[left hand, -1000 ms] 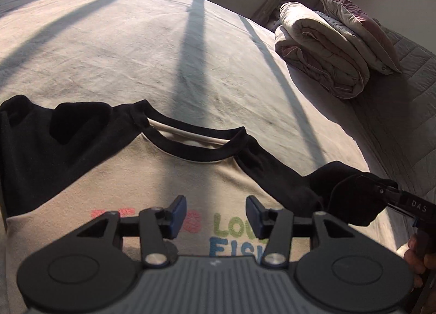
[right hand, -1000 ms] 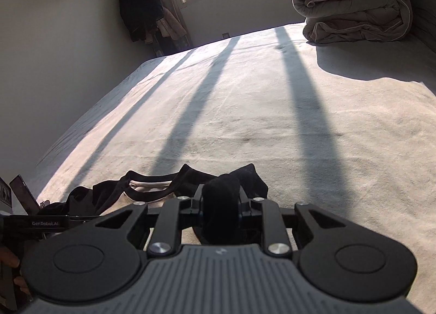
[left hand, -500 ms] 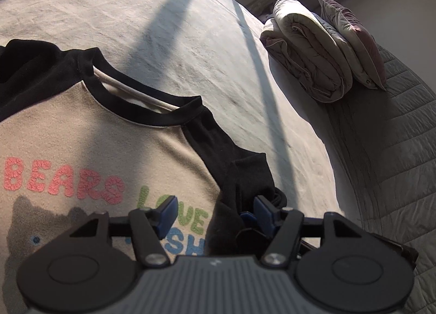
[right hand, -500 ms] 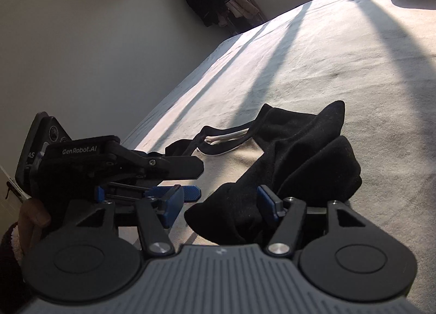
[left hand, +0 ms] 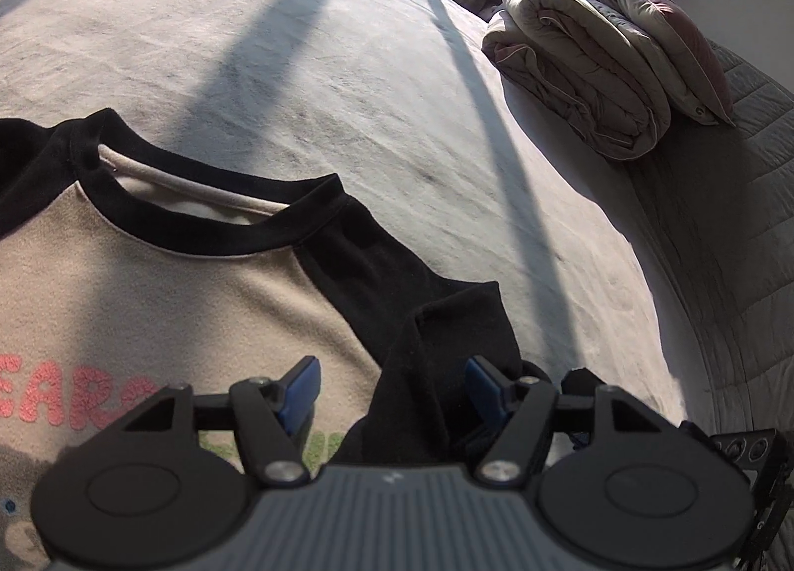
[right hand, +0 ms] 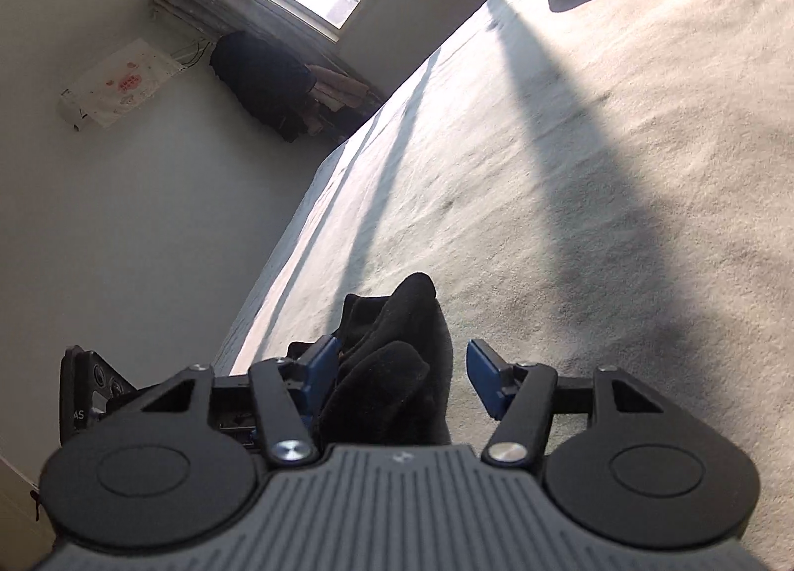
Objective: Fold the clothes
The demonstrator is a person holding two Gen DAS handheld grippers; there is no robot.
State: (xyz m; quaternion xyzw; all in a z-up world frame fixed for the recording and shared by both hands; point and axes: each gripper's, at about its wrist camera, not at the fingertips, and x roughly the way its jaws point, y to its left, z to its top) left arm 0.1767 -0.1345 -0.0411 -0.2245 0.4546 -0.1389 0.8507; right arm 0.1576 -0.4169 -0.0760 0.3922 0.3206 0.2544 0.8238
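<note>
Both grippers are low over the bed (left hand: 347, 75) now, side by side at the shirt's right shoulder. The raglan shirt (left hand: 164, 303), beige body with black sleeves and collar, lies face up on the pale bedspread, pink letters and a bear print showing near the bottom left of the left wrist view. The left gripper (left hand: 392, 390) points forward across the shirt toward the collar, jaws spread wide, blue pads well apart. The bunched black sleeve (left hand: 446, 338) sits between them, folded back toward the chest, but nothing pinches it. The right gripper (right hand: 404, 377) is rolled over to one side, so the room tilts in its view; its jaws also stand wide open, with the sleeve heaped loosely in the gap, close to the left pad and clear of the right one. A folded quilt (left hand: 580, 75) with a pillow (left hand: 660, 30) rests at the far end of the bed.
</note>
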